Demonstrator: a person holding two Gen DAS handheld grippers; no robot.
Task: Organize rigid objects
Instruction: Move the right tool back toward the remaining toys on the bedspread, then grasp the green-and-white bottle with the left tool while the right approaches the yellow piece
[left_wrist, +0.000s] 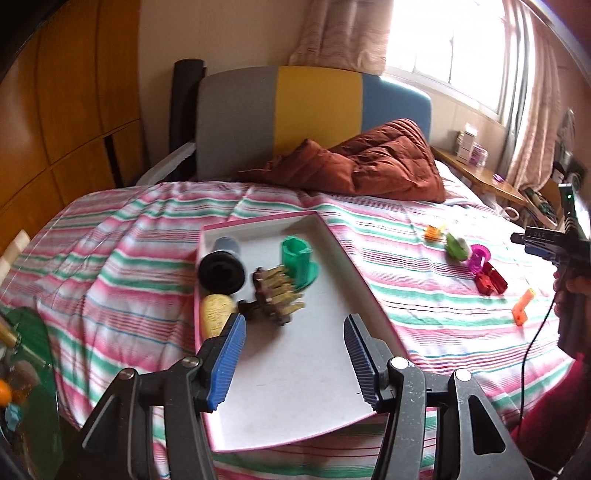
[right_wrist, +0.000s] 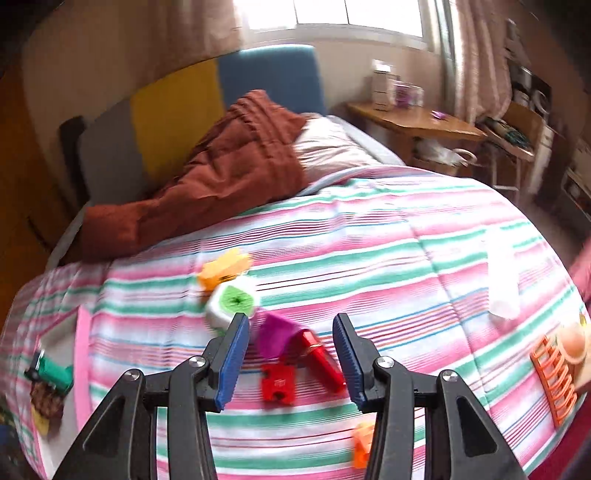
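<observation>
Toys are split into two bunches on the striped bedspread (left_wrist: 129, 236): four sit in the tray (left_wrist: 332, 258) and six lie loose off to its right. Tray count: one black cylinder (left_wrist: 221, 271) lying on its side, one yellow piece (left_wrist: 216, 312) right below it, one brown-and-tan spiky thing (left_wrist: 279, 295), and one green cup (left_wrist: 298, 260) standing upright at its far end, all bunched in the far left part, the near half of the white floor bare. Loose ones, from the right wrist view: orange block (right_wrist: 223, 271), white-and-green cube (right_wrist: 232, 304) touching it, purple piece (right_wrist: 275, 336), red tube (right_wrist: 321, 360), small red block (right_wrist: 279, 382), and a little orange bit (right_wrist: 364, 443) partly behind the right finger. All look like hard glossy plastic, pretty blurry though. Left gripper (left_wrist: 293, 360) hangs over the tray, jaws spread, nothing between them. Right gripper (right_wrist: 290, 360) hovers above the red and purple pieces, jaws apart too, not pinching anything.
</observation>
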